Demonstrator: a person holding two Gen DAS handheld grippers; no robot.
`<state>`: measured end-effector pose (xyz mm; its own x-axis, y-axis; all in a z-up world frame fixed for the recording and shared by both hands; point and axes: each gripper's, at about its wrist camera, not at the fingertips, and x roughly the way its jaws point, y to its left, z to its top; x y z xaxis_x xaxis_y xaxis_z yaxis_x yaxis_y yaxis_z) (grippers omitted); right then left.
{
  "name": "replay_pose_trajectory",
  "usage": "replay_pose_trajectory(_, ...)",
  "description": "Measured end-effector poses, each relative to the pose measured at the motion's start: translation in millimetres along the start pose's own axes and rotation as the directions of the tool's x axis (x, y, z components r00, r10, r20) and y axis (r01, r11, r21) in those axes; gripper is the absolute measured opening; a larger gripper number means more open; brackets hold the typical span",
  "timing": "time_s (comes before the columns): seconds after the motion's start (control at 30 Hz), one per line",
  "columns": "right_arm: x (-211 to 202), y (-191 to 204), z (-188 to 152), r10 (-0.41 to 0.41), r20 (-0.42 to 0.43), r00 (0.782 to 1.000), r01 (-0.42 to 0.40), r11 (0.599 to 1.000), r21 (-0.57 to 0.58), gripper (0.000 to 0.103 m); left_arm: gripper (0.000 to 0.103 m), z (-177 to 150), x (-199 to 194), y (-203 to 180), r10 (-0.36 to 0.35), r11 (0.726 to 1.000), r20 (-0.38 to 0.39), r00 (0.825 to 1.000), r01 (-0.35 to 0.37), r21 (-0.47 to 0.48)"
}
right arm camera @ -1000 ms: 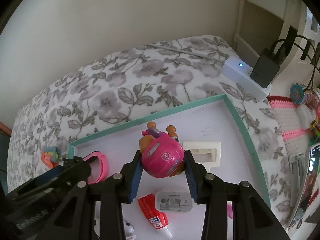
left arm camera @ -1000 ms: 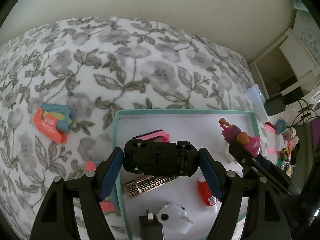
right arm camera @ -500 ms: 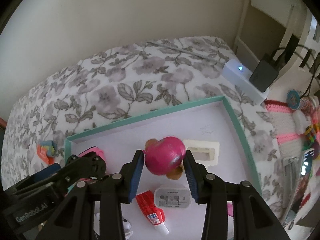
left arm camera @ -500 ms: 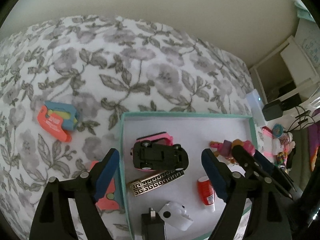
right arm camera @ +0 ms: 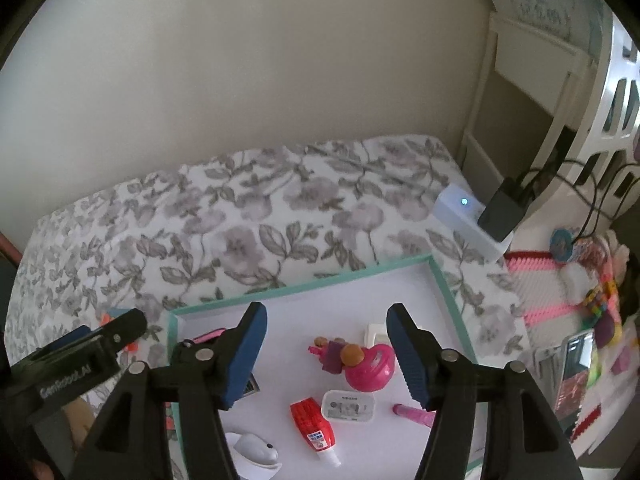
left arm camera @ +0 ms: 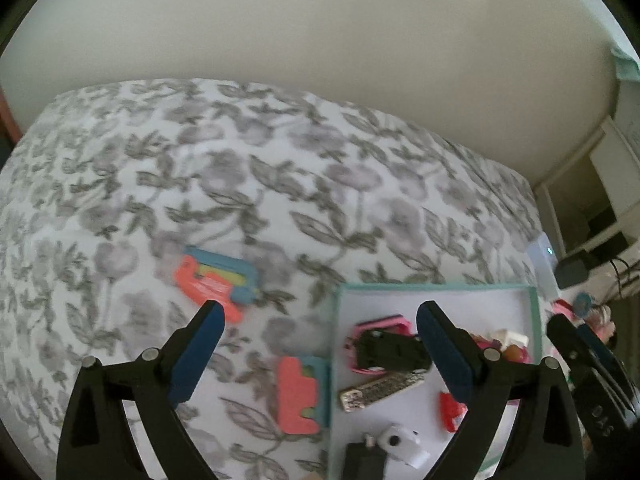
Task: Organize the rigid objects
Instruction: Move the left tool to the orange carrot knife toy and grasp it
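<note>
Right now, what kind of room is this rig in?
Likely a child's bedroom: a bed with a floral bedspread, white bed-frame slats beside it, and toys in a teal-rimmed tray, including a pink helmeted pup figure.

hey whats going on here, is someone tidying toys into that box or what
Yes. A person with two handheld grippers is sorting small things into a teal-rimmed tray on a floral bedspread. Both grippers are open, their jaws having just been opening, nothing between them. The left gripper hangs above the tray's left edge, the black toy car lying in the tray. The right gripper is above the pink-helmeted toy figure, which lies on its side. Two orange-and-blue pieces lie outside.
</note>
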<state>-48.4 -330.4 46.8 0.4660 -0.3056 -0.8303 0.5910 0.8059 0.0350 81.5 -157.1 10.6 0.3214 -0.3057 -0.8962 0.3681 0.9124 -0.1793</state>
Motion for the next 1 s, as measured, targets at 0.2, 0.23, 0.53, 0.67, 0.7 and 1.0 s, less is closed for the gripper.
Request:
replay_pose_trajectory(0.2,7.2,8.0,-3.5,0.02,-0.019,1.0,-0.02,1.0,-0.011,0.081,0.097,3.8,0.0,25.8,0.049,0.998,0.006,0.999,-0.049,-0.048)
replay_pose_trajectory(0.23,12.8,11.0,-5.7,0.022,-0.037,0.999,-0.022,1.0,-0.019,0.082,0.097,3.5,2.6,31.2,0.056,0.997,-0.005,0.998,-0.056,-0.059)
replay_pose_trajectory(0.53,30.6,37.0,-14.8,0.063,-0.078,0.995,-0.068,0.995,-0.066,0.094,0.097,3.2,9.8,83.9,0.103,0.98,-0.038,0.994,-0.108,-0.169)
replay_pose_trajectory(0.67,33.9,51.3,-17.9,0.083,-0.088,0.993,-0.09,0.993,-0.081,0.097,0.097,5.4,5.8,109.2,0.131,0.968,-0.033,0.991,-0.135,-0.211)
replay_pose_trajectory(0.7,35.0,56.6,-18.8,0.094,-0.092,0.991,-0.102,0.991,-0.087,0.098,0.097,5.8,5.6,115.1,0.139,0.965,-0.033,0.99,-0.143,-0.218)
replay_pose_trajectory(1.0,49.1,101.6,-29.6,0.123,-0.137,0.983,-0.146,0.973,-0.178,0.102,0.097,11.1,28.7,130.1,0.13,0.971,-0.043,0.991,-0.136,-0.196)
